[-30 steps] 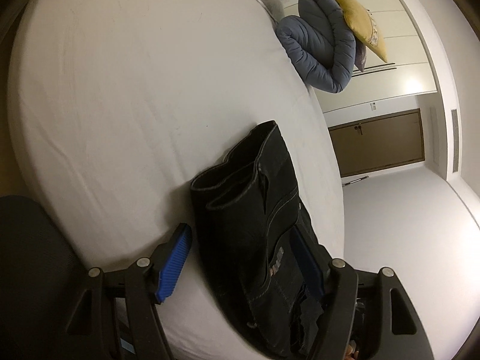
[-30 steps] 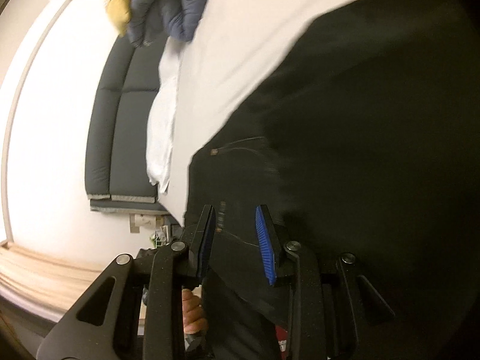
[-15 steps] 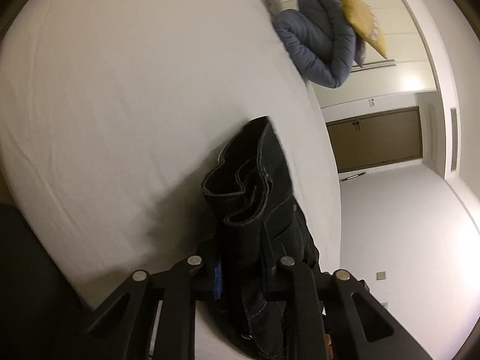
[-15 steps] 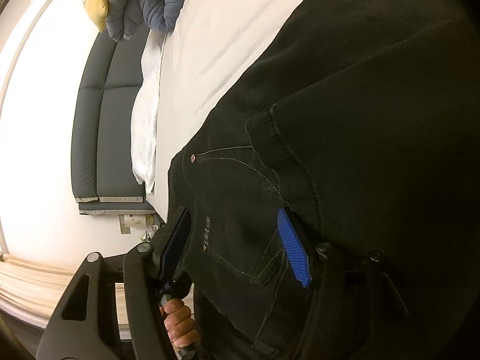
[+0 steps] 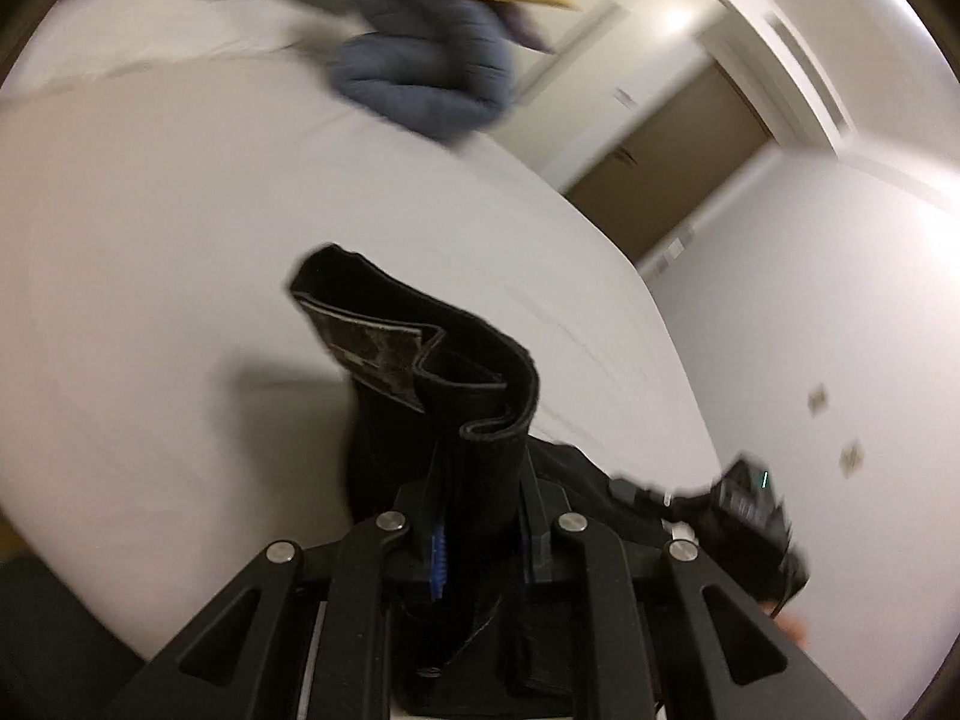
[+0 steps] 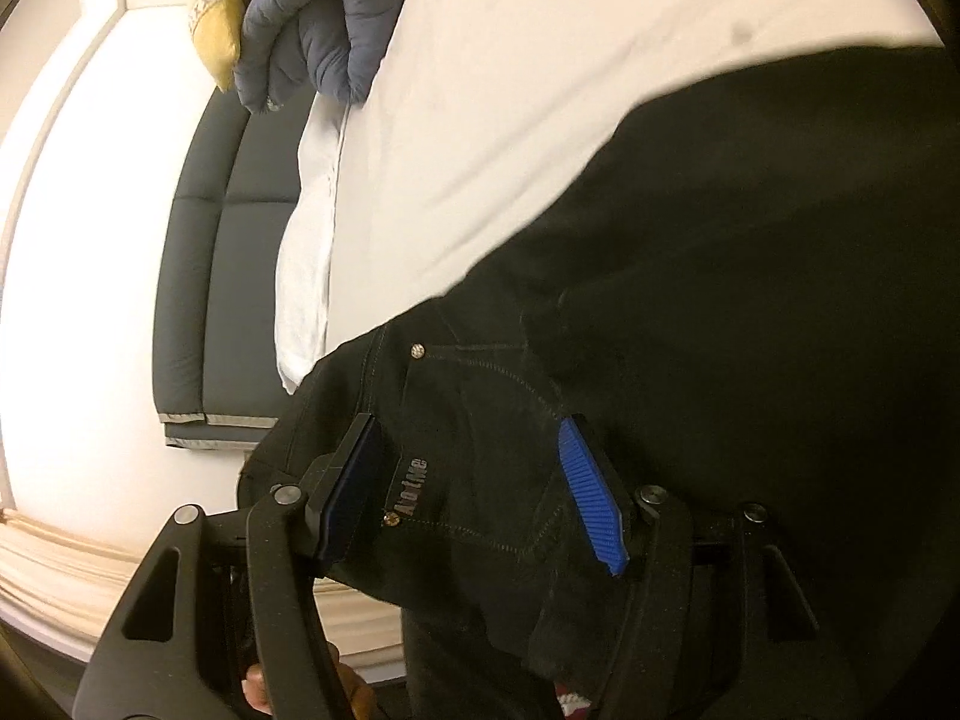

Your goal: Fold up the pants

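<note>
Black denim pants [image 6: 750, 276] lie on a white bed. In the left wrist view my left gripper [image 5: 480, 516] is shut on the bunched waistband of the pants [image 5: 432, 372], which stands up above the sheet. In the right wrist view my right gripper [image 6: 474, 492] is open, its blue pads [image 6: 591, 498] on either side of the pocket area, where a label and rivets show. The pants fill the right side of that view.
The white bed sheet [image 5: 180, 228] stretches ahead and to the left. A rolled grey-blue quilt [image 5: 420, 78] and a yellow pillow [image 6: 216, 24] sit at the bed's far end. A dark padded headboard [image 6: 204, 276] and a brown door [image 5: 672, 162] stand beyond.
My left gripper closed on the waistband and lifted it, swinging its view. My right gripper opened wider over the pocket area.
</note>
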`<state>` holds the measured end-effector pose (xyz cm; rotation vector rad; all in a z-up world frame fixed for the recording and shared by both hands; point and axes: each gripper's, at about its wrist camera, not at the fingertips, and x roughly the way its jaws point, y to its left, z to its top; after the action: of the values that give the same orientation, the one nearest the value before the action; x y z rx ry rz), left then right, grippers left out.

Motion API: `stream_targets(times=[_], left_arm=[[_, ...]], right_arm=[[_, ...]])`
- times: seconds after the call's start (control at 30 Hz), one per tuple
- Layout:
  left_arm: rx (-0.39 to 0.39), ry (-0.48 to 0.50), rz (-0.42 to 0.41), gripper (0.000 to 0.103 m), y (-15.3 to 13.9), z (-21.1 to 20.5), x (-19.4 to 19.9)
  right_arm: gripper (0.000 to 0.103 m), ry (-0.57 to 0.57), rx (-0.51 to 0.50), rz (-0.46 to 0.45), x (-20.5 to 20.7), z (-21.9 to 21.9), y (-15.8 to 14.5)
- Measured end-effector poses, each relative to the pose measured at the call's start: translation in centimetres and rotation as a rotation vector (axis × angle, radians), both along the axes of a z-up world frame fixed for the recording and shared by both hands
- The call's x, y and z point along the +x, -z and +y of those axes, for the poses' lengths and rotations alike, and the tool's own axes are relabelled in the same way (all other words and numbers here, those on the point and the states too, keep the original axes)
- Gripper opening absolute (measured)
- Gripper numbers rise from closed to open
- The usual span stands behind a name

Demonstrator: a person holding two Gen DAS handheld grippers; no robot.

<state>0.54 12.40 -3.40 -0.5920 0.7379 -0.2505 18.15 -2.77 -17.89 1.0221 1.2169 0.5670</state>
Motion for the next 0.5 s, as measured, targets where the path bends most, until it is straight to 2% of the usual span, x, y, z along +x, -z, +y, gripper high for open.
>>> stream_targets(times=[0.1,0.23,0.33,0.5], left_arm=[[0.136,0.138,-0.033,0.017,-0.8,-6.9,0.2],[0.277,0.275,-0.032,0.017,0.7,-14.0,-0.9],[0.362,0.344,-0.022,0.017,2.0,-17.2,-1.5],[0.504,0.383,-0.047,0.017,2.4,-19.6,-2.5]], right_arm=[[0.061,-0.007,0.048,-0.04,0.0,-2.4,-1.5],[0.065,-0.014,0.104,-0.06,-0.2,-5.0,-2.5],[0.067,-0.034,0.102,-0.089,-0.8,-6.4,-2.9],[0.067,-0.07,-0.013,-0.104,-1.4,-7.5,-3.1]])
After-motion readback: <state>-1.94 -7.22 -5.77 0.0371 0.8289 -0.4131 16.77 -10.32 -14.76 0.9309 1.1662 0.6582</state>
